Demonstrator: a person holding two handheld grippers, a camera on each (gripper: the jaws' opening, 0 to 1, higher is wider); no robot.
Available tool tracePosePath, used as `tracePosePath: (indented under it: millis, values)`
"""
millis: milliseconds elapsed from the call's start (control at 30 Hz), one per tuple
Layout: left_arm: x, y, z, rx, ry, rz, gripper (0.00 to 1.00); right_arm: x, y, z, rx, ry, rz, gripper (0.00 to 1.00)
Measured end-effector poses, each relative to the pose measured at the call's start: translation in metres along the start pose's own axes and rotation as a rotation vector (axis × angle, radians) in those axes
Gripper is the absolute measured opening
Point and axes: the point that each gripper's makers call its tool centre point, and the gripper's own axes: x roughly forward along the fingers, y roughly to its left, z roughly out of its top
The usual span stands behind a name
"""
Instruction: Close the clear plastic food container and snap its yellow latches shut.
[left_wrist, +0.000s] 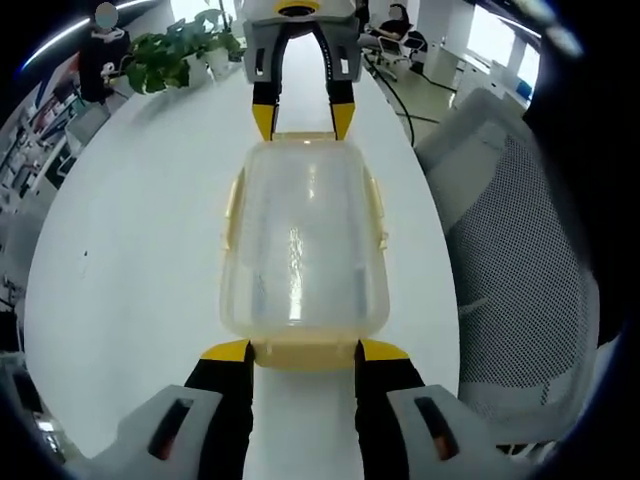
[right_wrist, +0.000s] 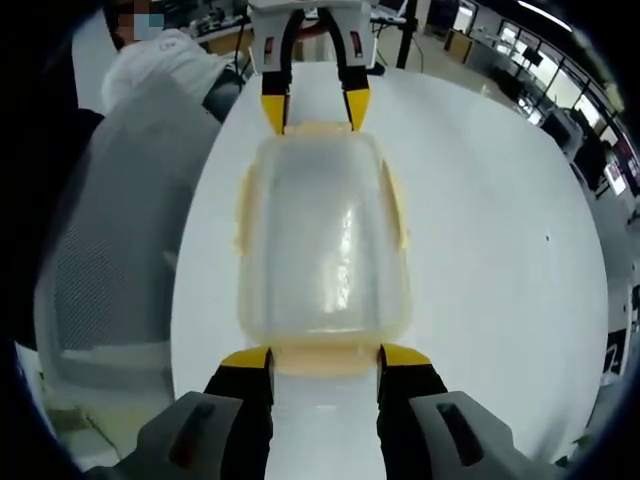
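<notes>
Clear container, lid on, lies on the white table between the left gripper and right gripper. Both jaws stand open, flanking end latches, gripping nothing. Probably light, slippery; press the latches.

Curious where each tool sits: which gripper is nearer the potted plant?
Right. The right gripper is at the clear container's end toward the potted plant; the left gripper is at the opposite end.
</notes>
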Motion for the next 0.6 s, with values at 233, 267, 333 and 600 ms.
tracePosePath:
  millis: [233, 267, 333, 600]
  values:
    - [0.006, -0.002, 0.008, -0.003, -0.008, -0.008, 0.38, -0.001, 0.001, -0.010, 0.003, 0.005, 0.005, 0.40]
    - [0.008, -0.002, 0.009, -0.004, -0.008, -0.009, 0.38, -0.002, 0.001, -0.011, 0.003, 0.006, 0.004, 0.40]
    - [0.009, -0.002, 0.011, -0.004, -0.009, -0.010, 0.38, -0.002, 0.001, -0.015, 0.005, 0.007, 0.004, 0.40]
    - [0.014, -0.004, 0.024, 0.001, -0.012, -0.012, 0.38, -0.005, 0.003, -0.028, 0.010, 0.009, 0.004, 0.40]
